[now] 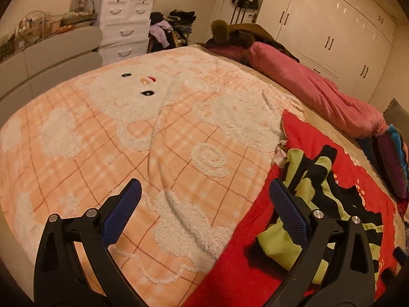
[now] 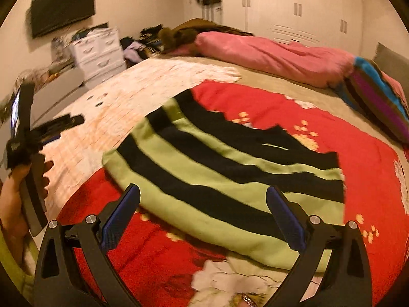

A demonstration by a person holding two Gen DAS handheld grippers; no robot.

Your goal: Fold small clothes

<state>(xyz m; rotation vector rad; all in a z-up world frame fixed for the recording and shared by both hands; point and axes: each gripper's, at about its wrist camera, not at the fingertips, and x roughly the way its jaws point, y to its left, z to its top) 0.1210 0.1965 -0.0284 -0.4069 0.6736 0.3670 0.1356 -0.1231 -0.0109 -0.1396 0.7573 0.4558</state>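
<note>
Room: bedroom under warm light, with a wide bed filling both views.
Bed covers: peach checked fleece blanket with white fluffy bear pattern over the near-left part; red floral blanket beside it, their edges meeting.
Task garment: lime-green and black striped small knit garment, lying on the red floral blanket; in the right wrist view it is spread fairly flat, its upper-left corner reaching onto the peach blanket; in the left wrist view it looks bunched and rumpled.
Left tool: fingers spread wide, gripping nothing, hovering over the seam between the peach and red blankets; its right finger is in front of the garment's near edge, contact not clear.
Right tool: fingers spread wide, gripping nothing, the garment's near edge seen between them; whether the tips touch cloth cannot be told.
Left hand: seen at the left edge of the right wrist view, wrapped round the left tool's handle.
Far side of bed: long pink rolled quilt along the far edge; brown fuzzy heap at its end; purple, blue and black striped pillow near the headboard end.
Wall furniture: white plastic drawer chest with clutter on top; white glossy wardrobe with dark handles; black wall-mounted television.
Image quality: right wrist view is motion-blurred.
</note>
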